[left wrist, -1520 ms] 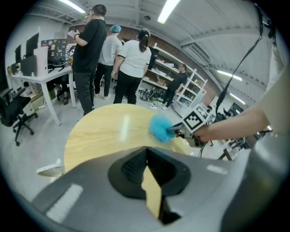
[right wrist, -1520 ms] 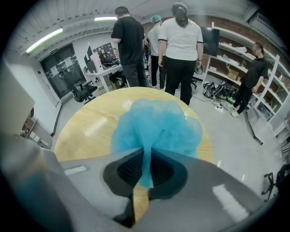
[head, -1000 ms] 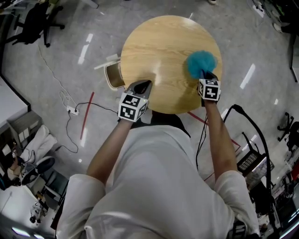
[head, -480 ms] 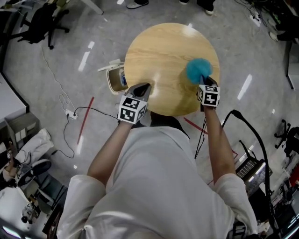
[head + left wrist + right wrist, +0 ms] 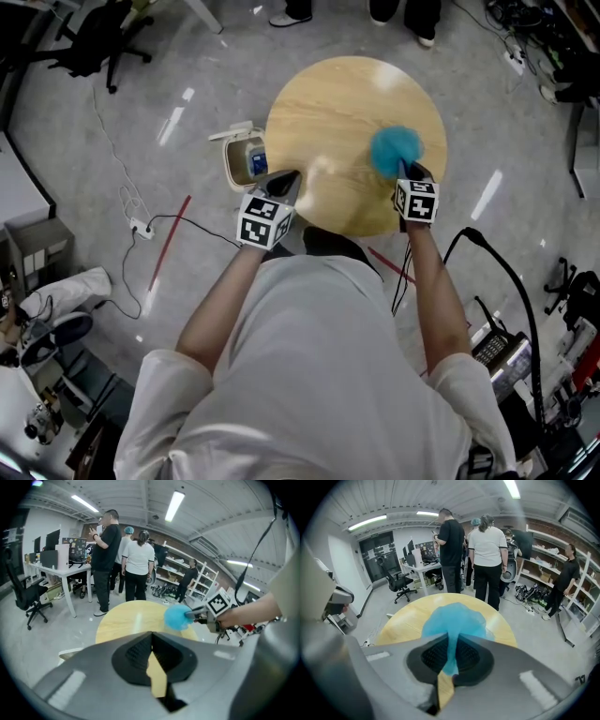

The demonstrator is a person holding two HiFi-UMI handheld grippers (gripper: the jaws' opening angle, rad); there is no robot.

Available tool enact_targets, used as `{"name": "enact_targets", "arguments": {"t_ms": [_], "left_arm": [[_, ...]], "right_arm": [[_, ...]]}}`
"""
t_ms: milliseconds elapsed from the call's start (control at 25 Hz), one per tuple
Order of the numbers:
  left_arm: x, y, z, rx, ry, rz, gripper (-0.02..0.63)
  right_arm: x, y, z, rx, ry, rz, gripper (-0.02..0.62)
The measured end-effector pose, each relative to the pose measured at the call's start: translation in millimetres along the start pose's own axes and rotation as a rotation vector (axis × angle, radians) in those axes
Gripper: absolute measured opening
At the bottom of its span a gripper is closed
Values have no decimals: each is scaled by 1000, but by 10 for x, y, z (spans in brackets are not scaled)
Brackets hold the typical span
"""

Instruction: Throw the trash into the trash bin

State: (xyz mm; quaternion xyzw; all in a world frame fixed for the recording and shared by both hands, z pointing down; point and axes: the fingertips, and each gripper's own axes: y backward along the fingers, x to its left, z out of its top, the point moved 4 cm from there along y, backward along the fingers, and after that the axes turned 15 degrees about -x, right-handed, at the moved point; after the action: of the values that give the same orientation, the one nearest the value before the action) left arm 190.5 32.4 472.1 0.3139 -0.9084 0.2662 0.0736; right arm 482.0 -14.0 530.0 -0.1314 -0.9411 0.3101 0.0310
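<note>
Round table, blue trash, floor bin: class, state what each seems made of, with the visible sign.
Round table: likely wood or veneer, satin; pale grain lines, soft glare.
Blue trash: thin soft sheet, perhaps tissue or film; crumpled, puffy.
Bin: probably smooth cream plastic; thin rim, open lid.

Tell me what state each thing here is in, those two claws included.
right gripper, shut on the blue wad.
blue wad, crumpled, pinched at one end, held over the table.
left gripper, shut, empty.
trash bin, on the floor, lid flipped open.
round wooden table, upright, beside the bin.
</note>
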Motion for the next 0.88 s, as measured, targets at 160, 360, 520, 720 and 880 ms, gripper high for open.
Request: {"name": "enact_targets", "arguments": {"t_ms": [160, 360, 520, 720, 880], "left_arm": [[142, 192, 24, -22, 7, 17, 3], [387, 460, 49, -37, 14, 32, 5], [600, 686, 68, -47, 22, 47, 5], [837, 934, 100, -71, 38, 68, 5], [1032, 1126, 144, -89, 47, 82, 5]], "right_arm": [[271, -12, 73, -7, 21, 26, 5], [627, -57, 203, -11, 33, 39, 5], [940, -105, 329, -18, 43, 60, 5], [1349, -155, 486, -31, 60, 95, 5], [1682, -208, 587, -31, 84, 128, 5]]}}
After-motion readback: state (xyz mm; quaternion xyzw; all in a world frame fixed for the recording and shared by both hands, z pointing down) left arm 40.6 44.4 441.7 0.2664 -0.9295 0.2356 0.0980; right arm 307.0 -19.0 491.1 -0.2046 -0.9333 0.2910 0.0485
